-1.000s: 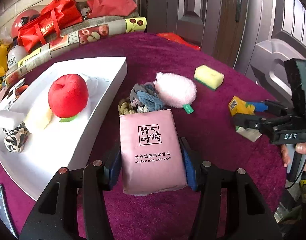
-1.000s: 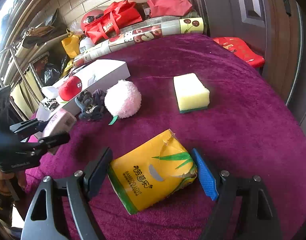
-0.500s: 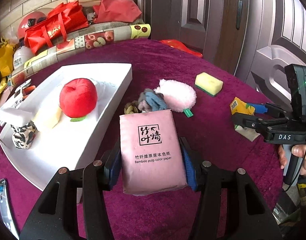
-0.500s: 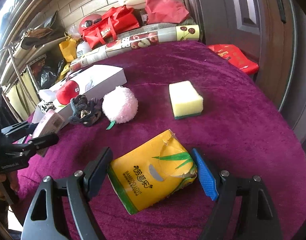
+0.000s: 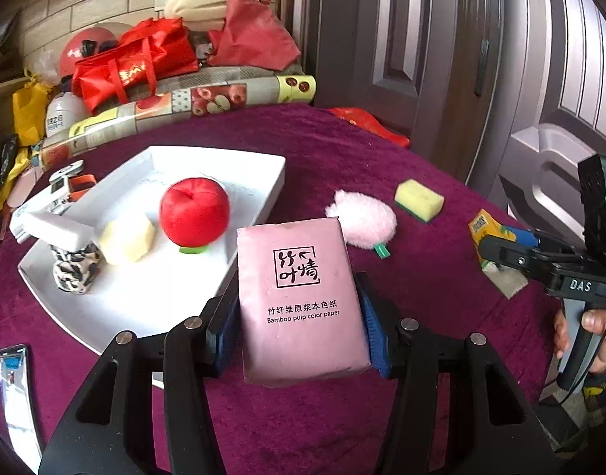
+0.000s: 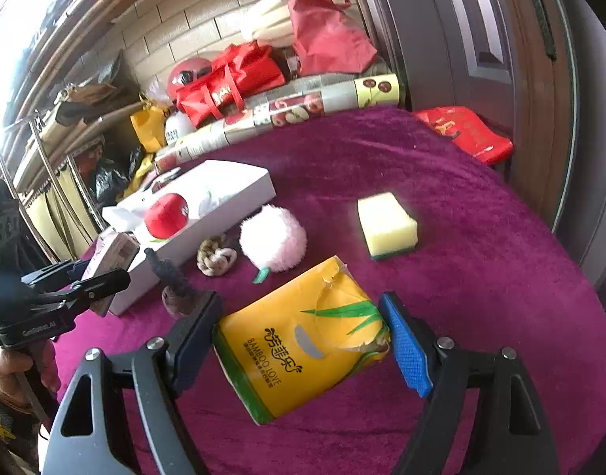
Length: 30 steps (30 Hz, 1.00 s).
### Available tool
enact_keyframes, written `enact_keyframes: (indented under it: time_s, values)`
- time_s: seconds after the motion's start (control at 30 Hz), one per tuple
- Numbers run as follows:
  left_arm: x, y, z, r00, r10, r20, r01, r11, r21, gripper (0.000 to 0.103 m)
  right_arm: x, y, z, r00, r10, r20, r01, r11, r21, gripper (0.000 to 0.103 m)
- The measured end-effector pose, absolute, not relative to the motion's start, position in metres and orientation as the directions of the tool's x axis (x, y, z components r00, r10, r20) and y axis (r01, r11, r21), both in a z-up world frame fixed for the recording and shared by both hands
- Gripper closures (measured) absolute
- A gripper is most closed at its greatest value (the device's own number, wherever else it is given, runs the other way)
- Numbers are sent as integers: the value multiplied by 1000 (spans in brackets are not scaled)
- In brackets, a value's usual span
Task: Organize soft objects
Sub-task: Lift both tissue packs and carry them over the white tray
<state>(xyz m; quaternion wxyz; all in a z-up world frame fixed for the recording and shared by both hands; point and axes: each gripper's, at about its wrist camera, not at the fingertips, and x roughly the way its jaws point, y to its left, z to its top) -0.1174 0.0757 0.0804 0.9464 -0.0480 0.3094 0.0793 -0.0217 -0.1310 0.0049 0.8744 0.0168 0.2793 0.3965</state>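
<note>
The left gripper [image 5: 301,308] is clamped on a pink tissue pack [image 5: 303,301], its blue pads pressing the pack's two long sides, and carries it clear of the purple surface [image 5: 421,316], just at the near edge of the white tray [image 5: 255,158]. The right gripper [image 6: 303,340] holds a yellow tissue pack [image 6: 299,340] across its width; the pack has a torn top corner and hangs tilted above the surface, well apart from the tray.

The tray already holds a red plush apple [image 5: 194,211], a pale yellow sponge block [image 5: 127,237], a black-and-white patterned cloth [image 5: 75,271] and a white block [image 5: 52,229] that rests on that cloth. Out on the surface lie a pink fluffy puff [image 6: 273,243], a yellow-and-green sponge [image 6: 386,223] and a braided rope knot [image 6: 216,255], the knot just beside the tray's side wall.

The step in hand appears to be carrying both packs to the tray. The pink pack looks closest: the next move calls for bringing it over the tray's rim to the bare white floor nearest the camera, clear of the apple, then lowering it flat before the pads let go. The yellow pack would then need a longer carry across, over the puff and the knot, and levelling out so it does not slide out of the grip by its torn end.
</note>
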Motion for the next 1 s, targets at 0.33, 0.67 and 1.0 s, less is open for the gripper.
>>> enact_keyframes:
  time_s: [0.33,0.67,1.0]
  values:
    - [-141,74,98,822,72,-565,-158,982,-104,50,-46,-136,24,538,733,-417,-710,660,244,22]
    - [-141,69,91,807,6,-590,-112,983,-143,50,-53,-136,29,534,746,-399,-715,650,259,22]
    - [-156,69,63,757,-32,-653,-73,988,-134,48,-57,-122,25,528,743,-411,-732,644,223,22]
